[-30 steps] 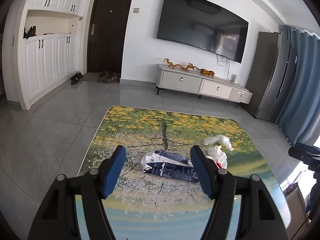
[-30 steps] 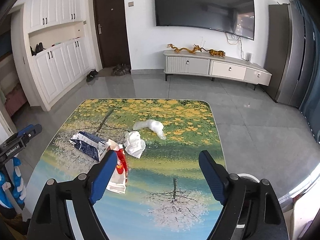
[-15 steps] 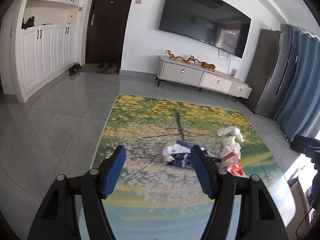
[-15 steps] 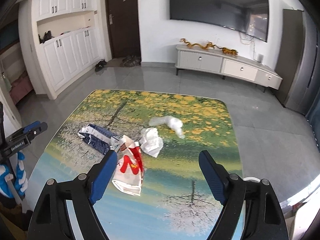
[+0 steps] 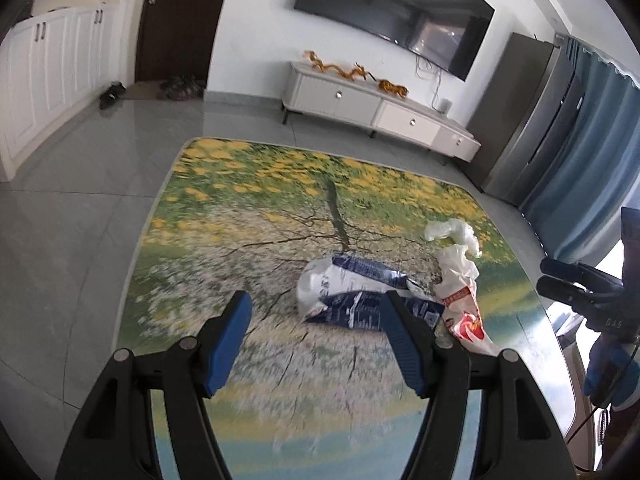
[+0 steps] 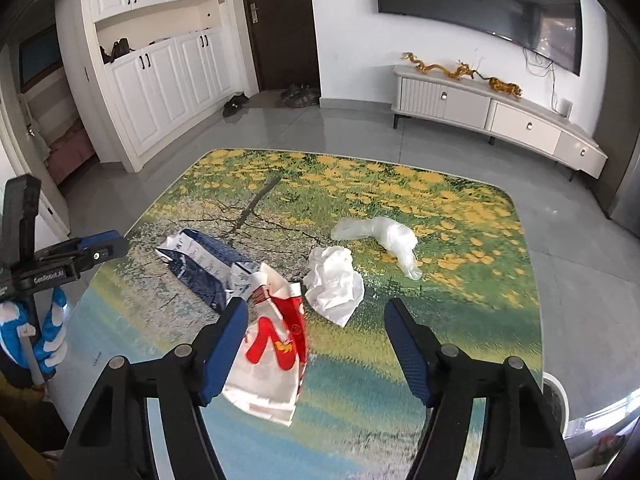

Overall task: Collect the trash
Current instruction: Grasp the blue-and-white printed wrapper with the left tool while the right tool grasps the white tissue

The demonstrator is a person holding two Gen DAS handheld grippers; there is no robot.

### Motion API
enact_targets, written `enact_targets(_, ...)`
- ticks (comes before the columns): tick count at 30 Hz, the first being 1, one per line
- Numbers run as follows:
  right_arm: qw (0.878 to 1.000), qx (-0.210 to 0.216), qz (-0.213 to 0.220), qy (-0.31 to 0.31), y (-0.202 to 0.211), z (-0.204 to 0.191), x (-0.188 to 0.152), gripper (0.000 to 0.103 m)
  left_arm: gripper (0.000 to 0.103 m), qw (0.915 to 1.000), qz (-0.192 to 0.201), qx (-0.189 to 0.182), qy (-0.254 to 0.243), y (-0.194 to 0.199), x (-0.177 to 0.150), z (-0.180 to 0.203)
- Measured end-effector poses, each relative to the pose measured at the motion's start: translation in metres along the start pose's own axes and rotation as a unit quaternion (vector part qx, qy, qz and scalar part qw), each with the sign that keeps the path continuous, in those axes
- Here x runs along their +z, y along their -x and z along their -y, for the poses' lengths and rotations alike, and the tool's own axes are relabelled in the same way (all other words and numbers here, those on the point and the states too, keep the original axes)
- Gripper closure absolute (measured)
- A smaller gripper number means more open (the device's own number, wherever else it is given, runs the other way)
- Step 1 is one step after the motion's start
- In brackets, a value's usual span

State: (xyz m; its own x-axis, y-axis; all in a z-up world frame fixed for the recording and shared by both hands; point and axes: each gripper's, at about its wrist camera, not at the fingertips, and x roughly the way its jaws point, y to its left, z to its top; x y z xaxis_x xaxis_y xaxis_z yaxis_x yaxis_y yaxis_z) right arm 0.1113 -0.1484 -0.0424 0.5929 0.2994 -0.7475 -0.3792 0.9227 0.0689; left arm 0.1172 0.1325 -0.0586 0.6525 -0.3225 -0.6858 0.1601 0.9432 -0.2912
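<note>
the table (image 6: 472, 364) carries a printed landscape of yellow blossoms and a bare tree, and four pieces of trash lie grouped on its surface. the left gripper (image 5: 316, 316) hovers above the near part of the table with its blue-padded jaws spread wide and nothing between them; in the left wrist view its right fingertip overlaps the near edge of the dark blue and white packet (image 5: 360, 292), though whether it touches the packet cannot be determined from this blurred frame. the right gripper (image 6: 316, 320) also hovers with jaws wide apart and empty, its left fingertip standing in front of the red and white bag (image 6: 276, 348). the red and white bag lies flat, its upper end overlapping the near end of the dark blue and white packet (image 6: 208, 260). the crumpled white tissue (image 6: 336, 284) rests just beside the bag, on the side away from the packet. the clear plastic wrap (image 6: 384, 240) lies beyond the tissue, near it but apart. a tv cabinet (image 6: 492, 112) stands against the far wall beneath a wall-mounted television (image 6: 480, 4).
</note>
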Motion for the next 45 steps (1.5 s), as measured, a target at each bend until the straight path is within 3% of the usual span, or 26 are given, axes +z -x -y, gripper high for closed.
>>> enact_targets(4,1.000,0.011,-0.009,-0.003,-0.018,0.012,0.001,0.037,0.039,0.9990,-0.022,-0.021,-0.033,-0.025,0.019,0.002)
enact_targets(7,1.000,0.016,-0.013,-0.006,-0.028,0.020,0.003,0.038,0.048,0.9964,-0.041,-0.043,-0.061,-0.041,0.030,0.002)
enact_targets(13,0.999,0.031,-0.021,-0.010,-0.048,0.029,0.008,0.038,0.051,0.9851,-0.091,-0.097,-0.109,-0.071,0.046,-0.003)
enact_targets(18,0.999,0.041,-0.028,-0.016,-0.062,0.033,0.011,0.039,0.053,0.9753,-0.117,-0.124,-0.141,-0.087,0.050,0.001)
enact_targets(21,0.998,0.044,-0.032,-0.018,-0.070,0.034,0.012,0.039,0.061,0.9703,-0.133,-0.125,-0.158,-0.094,0.045,0.003)
enact_targets(24,0.998,0.046,-0.036,-0.017,-0.076,0.035,0.014,0.039,0.069,0.9682,-0.144,-0.124,-0.162,-0.098,0.040,0.002)
enact_targets(35,0.997,0.056,-0.050,-0.020,-0.091,0.035,0.012,0.040,0.071,0.9625,-0.157,-0.138,-0.173,-0.085,0.011,0.011)
enact_targets(42,0.996,0.059,-0.056,-0.024,-0.099,0.040,0.010,0.049,0.072,0.9613,-0.164,-0.147,-0.166,-0.071,-0.006,0.020)
enact_targets(45,0.996,0.060,-0.059,-0.024,-0.104,0.040,0.009,0.053,0.081,0.9637,-0.164,-0.156,-0.142,-0.067,-0.012,0.019)
